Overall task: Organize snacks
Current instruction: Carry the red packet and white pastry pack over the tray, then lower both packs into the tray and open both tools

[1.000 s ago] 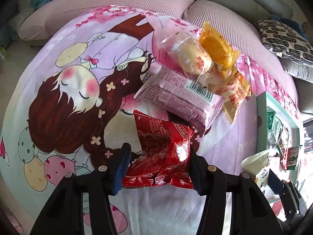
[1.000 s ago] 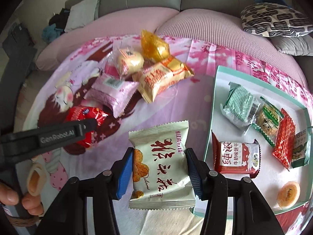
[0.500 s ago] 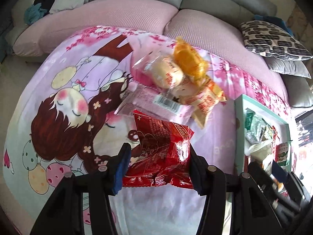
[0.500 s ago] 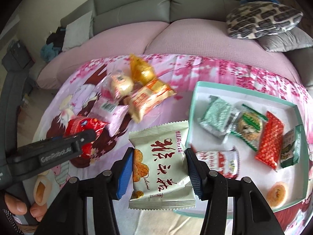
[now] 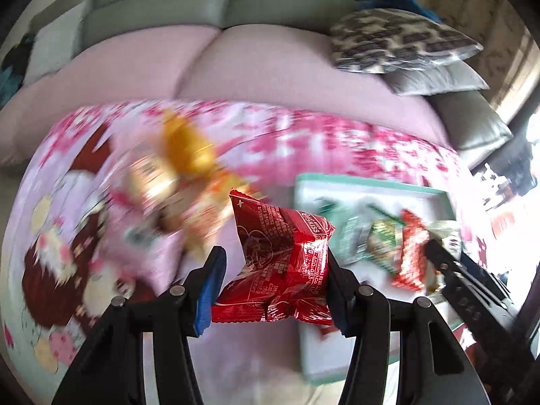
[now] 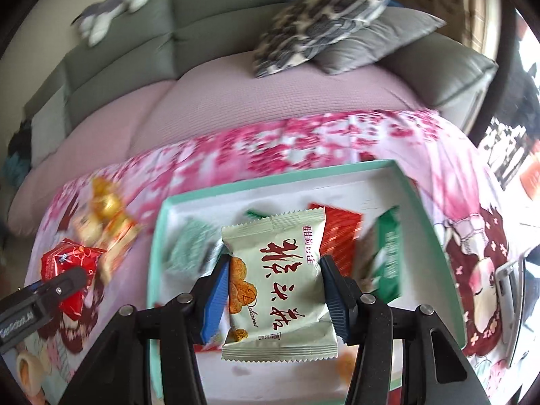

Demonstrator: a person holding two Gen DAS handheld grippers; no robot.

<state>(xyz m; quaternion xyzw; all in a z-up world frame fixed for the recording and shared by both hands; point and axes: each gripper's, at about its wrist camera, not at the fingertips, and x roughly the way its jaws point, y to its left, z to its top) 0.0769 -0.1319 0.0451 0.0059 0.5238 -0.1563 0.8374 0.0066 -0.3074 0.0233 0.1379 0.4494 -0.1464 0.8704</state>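
Left tool [image 5: 273,287] clamps the red pack [image 5: 281,263], held above the sheet [image 5: 303,138] just left of the tray [image 5: 371,184]. Right tool [image 6: 271,290] clamps the pale pack [image 6: 276,280] over the tray [image 6: 158,236], above the green, red and dark green packs lying in it. Loose snack pile [image 6: 104,216] lies left of the tray, blurred. Sofa cushions [image 6: 324,17] beyond. A second ago both packs hung over the sheet left of the tray; both have since moved toward it, grips unchanged.
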